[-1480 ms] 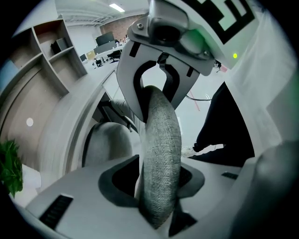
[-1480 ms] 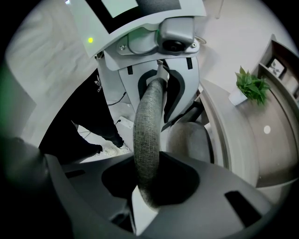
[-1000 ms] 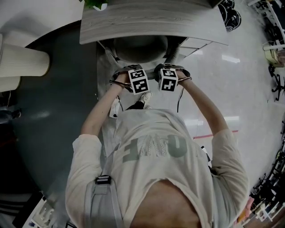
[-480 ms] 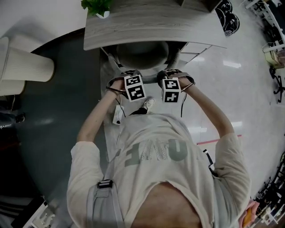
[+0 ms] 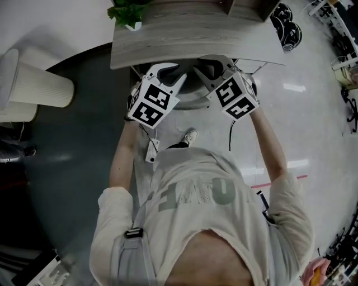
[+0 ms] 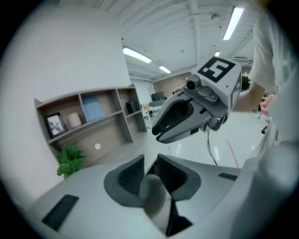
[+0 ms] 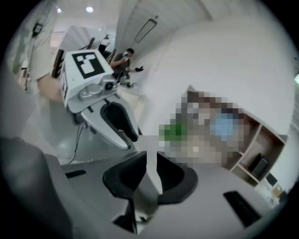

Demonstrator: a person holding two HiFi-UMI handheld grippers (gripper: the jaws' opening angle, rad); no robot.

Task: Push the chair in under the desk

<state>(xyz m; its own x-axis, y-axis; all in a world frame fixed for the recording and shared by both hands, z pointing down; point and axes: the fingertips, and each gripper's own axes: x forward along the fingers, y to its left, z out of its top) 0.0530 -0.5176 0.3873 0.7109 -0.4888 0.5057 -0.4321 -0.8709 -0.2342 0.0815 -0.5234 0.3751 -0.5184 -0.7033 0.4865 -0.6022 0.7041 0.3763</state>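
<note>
The grey chair [image 5: 189, 90] sits tucked beneath the wood-grain desk [image 5: 184, 33], with only its rounded back showing. Both grippers are lifted above it and tilted up, touching nothing. The left gripper [image 5: 168, 72] [image 6: 149, 172] is closing with nothing between its jaws and a gap still showing. The right gripper [image 5: 209, 70] [image 7: 150, 175] is likewise closing on nothing, a narrow gap between its pads. Each gripper view shows the other gripper hanging in the air: the right gripper [image 6: 191, 116] and the left gripper [image 7: 103, 112].
A green plant [image 5: 127, 11] [image 6: 70, 161] and a wooden shelf unit [image 6: 88, 121] stand on the desk. A white ribbed cylinder [image 5: 33, 84] stands at the left. A cable and a power strip [image 5: 151, 148] lie on the floor by the person's shoe [image 5: 189, 136]. Black objects [image 5: 288, 28] sit at the right.
Both grippers have come up off the chair's back and tilted up toward the head camera. The chair now shows less from under the desk.
</note>
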